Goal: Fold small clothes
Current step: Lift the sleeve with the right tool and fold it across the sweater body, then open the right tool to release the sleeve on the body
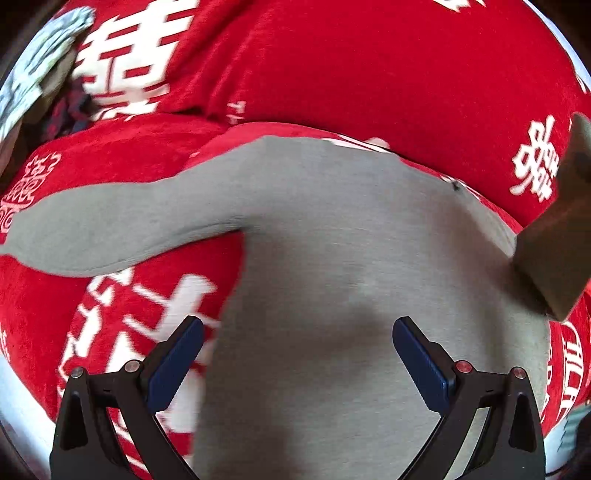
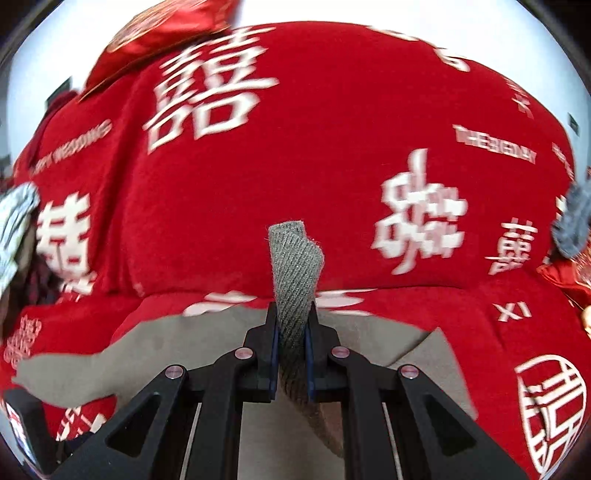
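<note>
A grey long-sleeved top [image 1: 332, 258] lies flat on a red blanket [image 1: 369, 74] printed with white characters. One sleeve [image 1: 110, 229] stretches out to the left. My left gripper [image 1: 297, 332] hovers over the body of the top, open, with nothing between its blue pads. In the right wrist view, my right gripper [image 2: 291, 325] is shut on the ribbed grey cuff [image 2: 295, 258] of the other sleeve, which sticks up between the pads. The top's body [image 2: 147, 343] lies below it. A blurred grey-brown shape [image 1: 554, 240] enters the left wrist view from the right edge.
The red blanket [image 2: 314, 166] covers the whole surface. A shiny red cushion [image 2: 166, 33] sits at the far left. A pale patterned cloth [image 1: 37, 66] lies at the left edge, and a dark grey knit item [image 2: 572, 221] at the right edge.
</note>
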A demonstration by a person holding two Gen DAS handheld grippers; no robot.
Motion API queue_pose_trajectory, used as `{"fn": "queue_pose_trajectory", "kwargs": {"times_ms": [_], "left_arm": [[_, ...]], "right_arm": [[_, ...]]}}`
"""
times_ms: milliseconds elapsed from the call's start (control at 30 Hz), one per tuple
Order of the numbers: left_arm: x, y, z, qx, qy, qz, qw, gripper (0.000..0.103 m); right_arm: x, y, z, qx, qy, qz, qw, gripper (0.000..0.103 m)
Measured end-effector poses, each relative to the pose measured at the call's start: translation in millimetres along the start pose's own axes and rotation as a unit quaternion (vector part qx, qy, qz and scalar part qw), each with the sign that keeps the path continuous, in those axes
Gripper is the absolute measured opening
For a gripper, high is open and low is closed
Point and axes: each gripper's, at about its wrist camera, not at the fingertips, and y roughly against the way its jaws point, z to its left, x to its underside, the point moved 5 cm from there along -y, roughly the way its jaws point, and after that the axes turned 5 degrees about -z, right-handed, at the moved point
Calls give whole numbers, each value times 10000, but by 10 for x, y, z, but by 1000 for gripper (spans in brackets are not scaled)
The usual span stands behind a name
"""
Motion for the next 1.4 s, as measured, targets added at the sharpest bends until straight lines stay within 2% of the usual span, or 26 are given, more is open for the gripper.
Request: {"fn": "queue_pose_trajectory", "kwargs": {"times_ms": [167,400,500,567,633,667,733,800,900,933,1067,1133,1233,1300,1400], "left_arm": [[-2,28,367,-37,335,-17,9994,102],[70,-39,676,-16,731,82,9973,102],[96,-56,727,36,831,97,9965,102],[109,-49,766,58,899,84,9959,102],[114,-33,834,93,1054,68,9944,102],[115,-27,855,100,1129,67,9935,102],[111,-10,892,47,1241,72,9922,102],[78,14,864,-49,1207,57,9927,102],[12,92,624,-16,911,-18,9958,102],[-6,113,491,69,778,-33,9969,102],[-55,64,-158,384,122,45,9992,102],[-77,-22,-487,516,-180,97,9985,102],[-145,-301,-891,711,-436,334,9960,102],[-180,-497,-1004,521,-566,457,9960,102],[-213,-726,-1022,-12,-903,389,9952,102]], "right_arm": [[306,-252,534,-202,350,323,9987,12],[611,-621,954,-351,572,721,9951,12],[687,-741,1110,-549,583,917,9926,12],[746,-819,1219,-1036,461,1209,9862,14],[787,-838,1274,-1367,415,1382,9800,31],[792,-821,1282,-1600,378,1432,9759,36],[769,-762,1238,-1743,340,1383,9743,48],[700,-673,1099,-1805,324,1283,9746,52],[598,-555,626,-1678,216,1129,9791,55],[580,-564,493,-1539,210,1127,9814,57],[668,-734,-403,-496,117,1333,9898,57],[775,-839,-807,-243,-183,1523,9879,57],[940,-1027,-1132,27,-283,1739,9844,57],[1034,-1173,-1266,106,-277,1856,9822,57],[1006,-1292,-1399,223,-271,1629,9860,57]]}}
